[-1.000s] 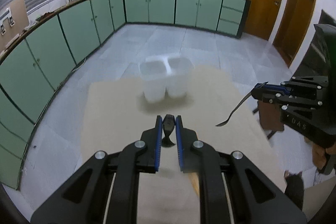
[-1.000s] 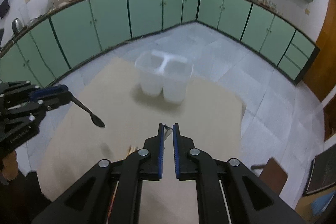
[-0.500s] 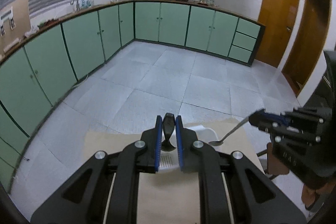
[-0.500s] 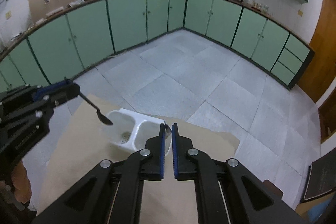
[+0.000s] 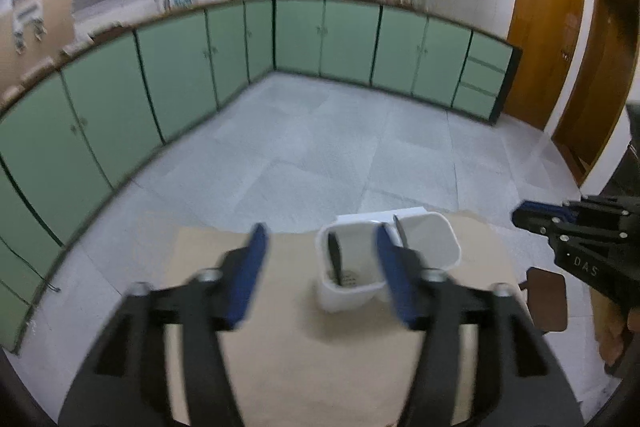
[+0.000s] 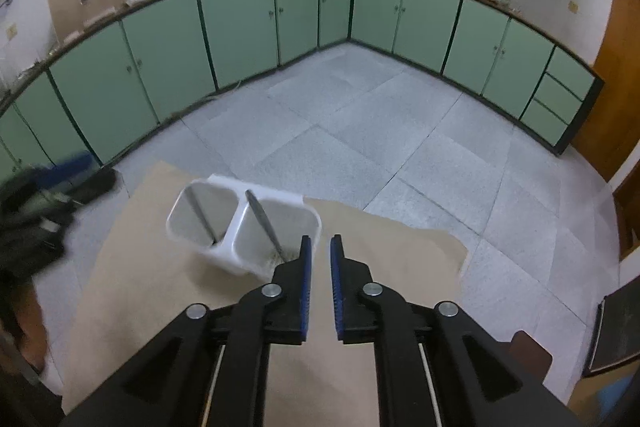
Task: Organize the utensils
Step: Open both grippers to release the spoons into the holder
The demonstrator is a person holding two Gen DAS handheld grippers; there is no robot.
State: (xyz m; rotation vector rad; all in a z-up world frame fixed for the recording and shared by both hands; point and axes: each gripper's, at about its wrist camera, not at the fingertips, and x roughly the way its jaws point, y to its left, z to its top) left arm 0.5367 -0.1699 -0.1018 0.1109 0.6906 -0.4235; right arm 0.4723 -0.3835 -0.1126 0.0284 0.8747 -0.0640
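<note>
White plastic caddy (image 6: pixel 244 227), centre frame on the tabletop (image 6: pixel 160 287), holds one utensil per compartment. Left tongs (image 5: pixel 320 267) have just been opening, empty; right tongs (image 6: pixel 319 267) nearly together, empty. Risk: withdrawing tongs may clip the rim, tipping it.

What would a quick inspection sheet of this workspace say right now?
Surface: tan board, bare where seen.
Job's things: white two-part holder, one utensil leaning in the left part, one in the right.
Clutter: nothing seen.
Grippers: left gripper jaws just opened wide, empty; right gripper jaws just opened slightly, empty.
Cables: nothing seen.
Surroundings: green cabinets, tiled floor, wooden door.
</note>
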